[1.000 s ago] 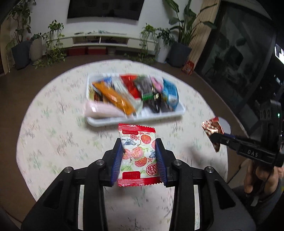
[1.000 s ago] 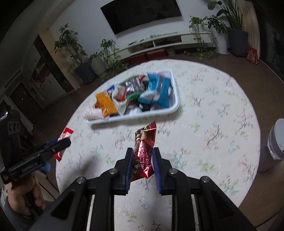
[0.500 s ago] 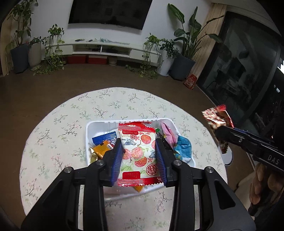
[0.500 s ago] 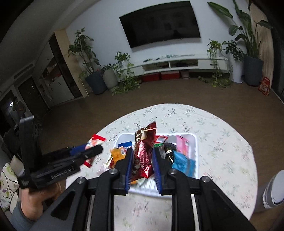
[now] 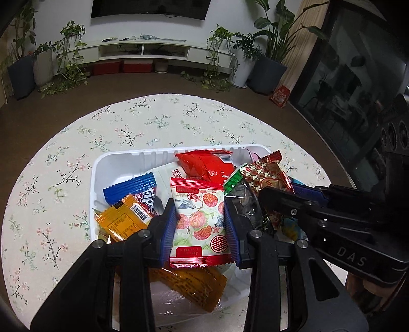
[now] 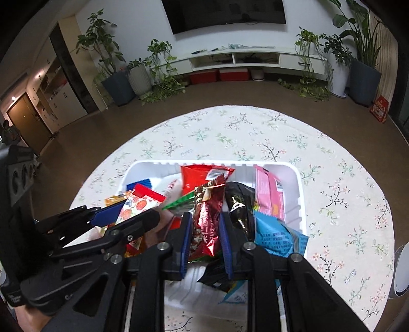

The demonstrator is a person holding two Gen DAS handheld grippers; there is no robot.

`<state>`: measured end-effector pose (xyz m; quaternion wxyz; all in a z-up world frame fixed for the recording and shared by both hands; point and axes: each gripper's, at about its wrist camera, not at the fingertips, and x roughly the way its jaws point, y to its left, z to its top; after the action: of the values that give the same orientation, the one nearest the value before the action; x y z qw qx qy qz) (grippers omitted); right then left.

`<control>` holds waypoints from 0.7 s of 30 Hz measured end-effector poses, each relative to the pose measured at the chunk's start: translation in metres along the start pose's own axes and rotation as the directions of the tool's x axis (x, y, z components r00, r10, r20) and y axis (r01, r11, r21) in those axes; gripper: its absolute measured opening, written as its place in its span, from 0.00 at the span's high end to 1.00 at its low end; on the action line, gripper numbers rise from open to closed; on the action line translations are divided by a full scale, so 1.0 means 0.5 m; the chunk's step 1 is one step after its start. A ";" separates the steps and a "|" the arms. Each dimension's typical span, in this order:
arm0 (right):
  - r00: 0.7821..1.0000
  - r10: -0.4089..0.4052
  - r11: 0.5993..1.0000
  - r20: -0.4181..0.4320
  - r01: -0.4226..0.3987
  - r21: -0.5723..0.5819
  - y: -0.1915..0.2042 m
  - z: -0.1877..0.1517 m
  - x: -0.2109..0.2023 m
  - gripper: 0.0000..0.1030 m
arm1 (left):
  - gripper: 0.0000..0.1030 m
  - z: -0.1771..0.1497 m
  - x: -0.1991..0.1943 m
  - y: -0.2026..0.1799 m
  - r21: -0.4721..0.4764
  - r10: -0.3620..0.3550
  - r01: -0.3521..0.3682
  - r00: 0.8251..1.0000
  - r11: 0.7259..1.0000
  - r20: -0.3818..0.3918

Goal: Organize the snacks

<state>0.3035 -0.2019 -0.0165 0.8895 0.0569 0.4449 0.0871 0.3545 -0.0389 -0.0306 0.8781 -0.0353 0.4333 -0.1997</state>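
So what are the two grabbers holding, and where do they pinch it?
The left gripper pinches a white strawberry-print packet by its two side edges. The right gripper pinches a dark red foil packet across its lower half.

White tray (image 5: 120,158) w/ mixed snack packets (image 5: 204,166), on table.

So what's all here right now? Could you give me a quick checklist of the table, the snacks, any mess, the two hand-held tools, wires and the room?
Surface: round table with flowered cloth.
Job's things: white tray full of snack packets; strawberry-print packet; dark red star-print packet.
Clutter: white container at the table's right edge.
Tools: left tool shut on the strawberry-print packet, right tool shut on the dark red star-print packet, both over the tray.
Cables: nothing seen.
Surroundings: wall television, low white shelf, potted plants.
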 end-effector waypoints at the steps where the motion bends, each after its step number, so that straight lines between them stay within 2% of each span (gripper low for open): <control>1: 1.000 -0.003 1.000 -0.002 0.003 -0.001 -0.001 -0.001 0.003 0.77 | 0.67 -0.001 0.008 -0.001 0.003 0.008 -0.008 1.000 1.000 -0.003; 6: 1.000 -0.022 1.000 -0.022 0.021 -0.013 0.001 -0.004 0.018 0.74 | 0.66 -0.005 0.035 0.001 0.017 0.013 -0.013 1.000 1.000 0.003; 8: 0.999 -0.030 0.999 -0.020 0.030 -0.015 0.005 -0.005 0.016 0.74 | 0.60 -0.007 0.035 0.003 0.014 0.025 -0.025 1.000 1.000 0.010; 11: 0.999 -0.041 0.999 -0.020 0.040 -0.009 0.001 -0.005 0.014 0.74 | 0.49 -0.008 0.035 0.007 0.008 0.034 -0.034 0.999 0.999 0.021; 13: 0.999 -0.043 0.999 -0.017 0.042 -0.002 -0.002 -0.006 0.011 0.74 | 0.37 -0.009 0.030 0.012 0.000 0.041 -0.041 0.999 0.999 0.034; 17: 0.999 -0.043 0.999 -0.008 0.043 0.025 -0.014 -0.009 -0.002 0.63 | 0.25 -0.013 0.006 0.012 -0.018 0.056 -0.055 0.997 0.998 0.059; 20: 0.999 -0.034 0.999 0.014 0.034 0.037 -0.015 -0.015 -0.027 0.59 | 0.09 -0.025 -0.029 0.001 -0.013 0.071 -0.071 0.993 0.997 0.091; 21: 0.999 -0.034 0.999 0.025 0.033 0.043 -0.016 -0.018 -0.037 0.54 | 0.02 -0.030 -0.049 -0.004 -0.009 0.077 -0.077 0.991 0.997 0.109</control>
<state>0.2862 -0.2131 -0.0086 0.8951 0.0693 0.4360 0.0620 0.3291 -0.0300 -0.0212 0.9075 -0.0315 0.3860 -0.1624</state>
